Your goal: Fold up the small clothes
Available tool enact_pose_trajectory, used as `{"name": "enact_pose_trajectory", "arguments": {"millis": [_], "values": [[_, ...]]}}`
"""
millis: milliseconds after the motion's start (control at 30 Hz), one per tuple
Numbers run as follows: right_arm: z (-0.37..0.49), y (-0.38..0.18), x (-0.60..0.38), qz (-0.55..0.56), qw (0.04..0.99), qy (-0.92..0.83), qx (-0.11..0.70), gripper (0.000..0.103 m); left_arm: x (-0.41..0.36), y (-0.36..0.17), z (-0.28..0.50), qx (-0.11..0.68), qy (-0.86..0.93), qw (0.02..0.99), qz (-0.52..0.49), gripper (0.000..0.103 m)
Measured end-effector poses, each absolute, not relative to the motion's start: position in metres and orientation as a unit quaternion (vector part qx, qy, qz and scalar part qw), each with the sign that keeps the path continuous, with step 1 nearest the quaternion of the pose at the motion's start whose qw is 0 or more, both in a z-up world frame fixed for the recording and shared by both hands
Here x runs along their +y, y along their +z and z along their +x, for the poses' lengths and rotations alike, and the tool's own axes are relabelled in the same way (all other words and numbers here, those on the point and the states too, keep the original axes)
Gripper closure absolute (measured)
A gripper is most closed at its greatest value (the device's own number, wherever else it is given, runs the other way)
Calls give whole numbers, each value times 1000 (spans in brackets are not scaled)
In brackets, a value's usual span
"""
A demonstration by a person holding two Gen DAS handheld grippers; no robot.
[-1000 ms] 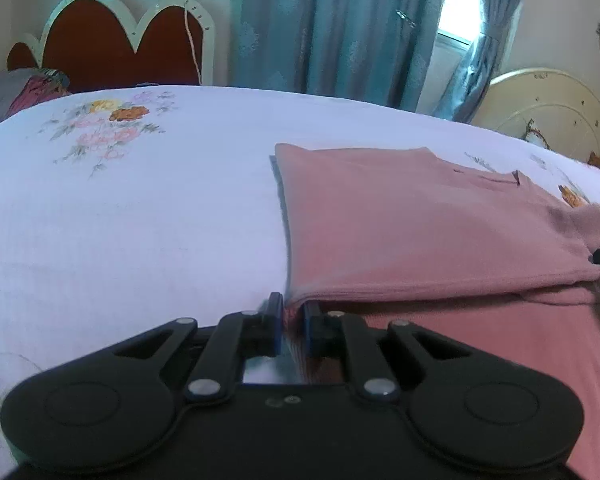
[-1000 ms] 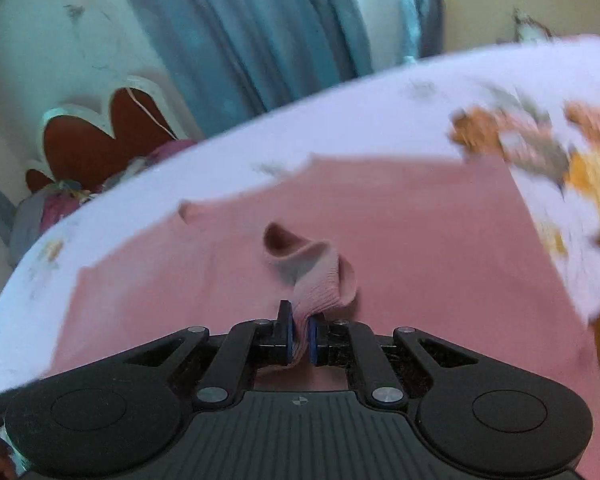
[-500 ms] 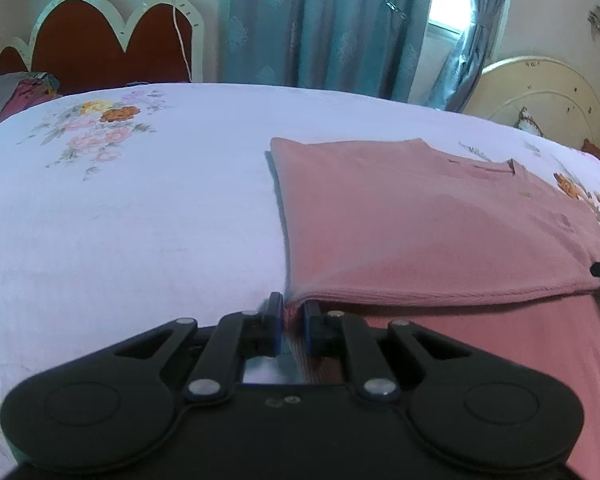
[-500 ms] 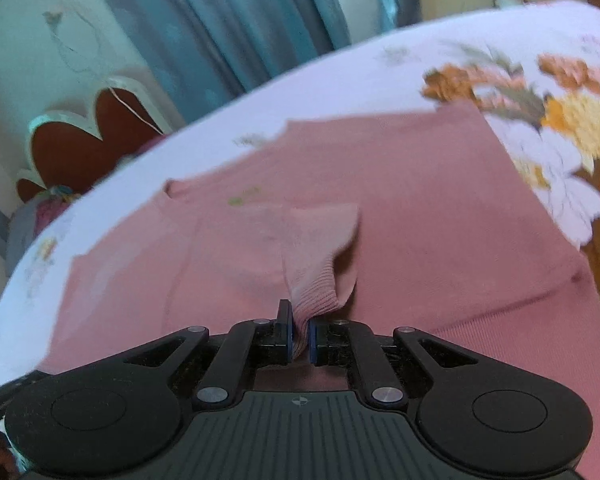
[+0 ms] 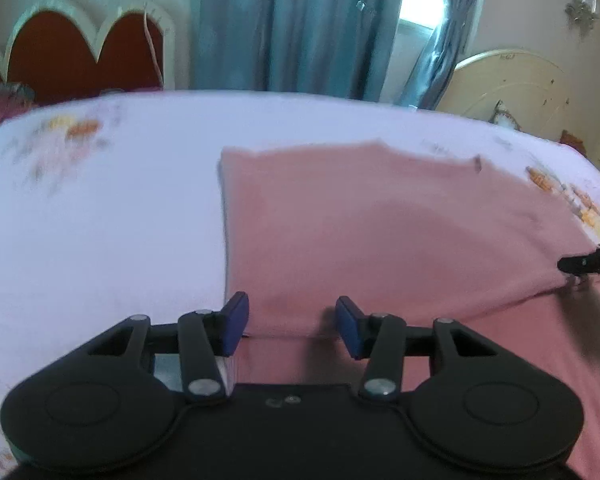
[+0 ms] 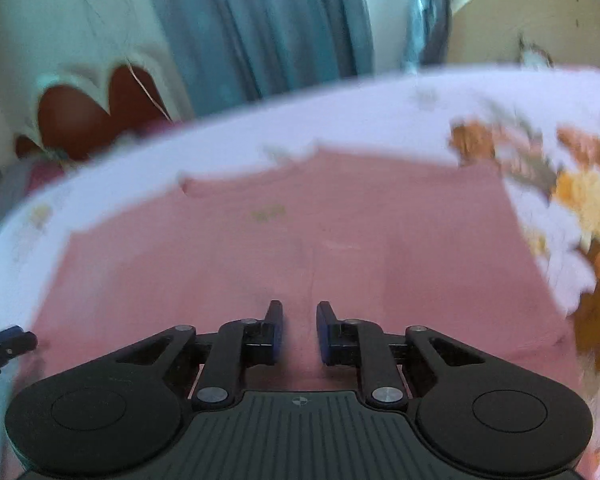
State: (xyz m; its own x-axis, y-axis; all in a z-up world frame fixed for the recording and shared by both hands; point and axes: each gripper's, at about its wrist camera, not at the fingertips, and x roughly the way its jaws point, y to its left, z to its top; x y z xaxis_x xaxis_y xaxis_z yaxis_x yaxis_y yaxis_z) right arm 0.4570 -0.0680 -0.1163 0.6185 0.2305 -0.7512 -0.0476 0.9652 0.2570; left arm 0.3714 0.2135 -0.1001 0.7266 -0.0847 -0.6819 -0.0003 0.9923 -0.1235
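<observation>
A pink knit top lies folded over on itself on the white floral bedsheet. Its folded edge runs across just ahead of my left gripper, whose jaws are opening; the near left corner of the fold lies between the blue pads without being pressed. In the right wrist view the same pink top lies flat. My right gripper hovers over its near part with jaws opening and nothing pinched between them. The right gripper's tip shows at the left view's right edge.
A red and white scalloped headboard stands at the far left, teal curtains and a bright window behind the bed. A cream headboard is at the far right. Bundled clothes lie at the far left edge.
Both grippers have let go: the left pads spread off the folded corner, the right pads released the bunched hem, which now lies flat. Both views are blurred by motion.
</observation>
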Motion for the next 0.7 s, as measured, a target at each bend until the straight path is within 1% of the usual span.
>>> {"name": "enact_pose_trajectory", "arguments": {"millis": [67, 167, 233, 300, 433, 467, 500, 533, 567, 600, 700], "values": [[458, -110, -71, 110, 891, 85, 431, 86, 221, -97, 367, 365, -29, 927, -79, 56], [465, -93, -71, 101, 909, 87, 396, 86, 219, -85, 379, 346, -32, 934, -86, 50], [483, -91, -67, 107, 910, 86, 392, 86, 209, -78, 404, 342, -51, 934, -93, 50], [499, -92, -56, 113, 908, 105, 390, 86, 190, -76, 436, 347, -86, 929, -99, 44], [527, -109, -32, 108, 898, 121, 409, 86, 147, -93, 482, 369, -126, 918, -68, 45], [530, -115, -34, 107, 897, 110, 414, 86, 145, -100, 487, 375, -119, 917, -59, 46], [534, -120, -43, 114, 899, 89, 413, 86, 149, -105, 487, 380, -113, 916, -62, 44], [535, -122, -53, 139, 898, 76, 411, 92, 159, -108, 484, 377, -109, 917, -75, 44], [538, -122, -59, 161, 893, 68, 415, 101, 169, -109, 476, 365, -106, 920, -93, 43], [540, -120, -60, 169, 892, 67, 414, 102, 181, -110, 472, 360, -98, 921, -109, 42], [551, -118, -45, 144, 896, 89, 410, 101, 201, -107, 485, 357, -87, 921, -133, 42]]}}
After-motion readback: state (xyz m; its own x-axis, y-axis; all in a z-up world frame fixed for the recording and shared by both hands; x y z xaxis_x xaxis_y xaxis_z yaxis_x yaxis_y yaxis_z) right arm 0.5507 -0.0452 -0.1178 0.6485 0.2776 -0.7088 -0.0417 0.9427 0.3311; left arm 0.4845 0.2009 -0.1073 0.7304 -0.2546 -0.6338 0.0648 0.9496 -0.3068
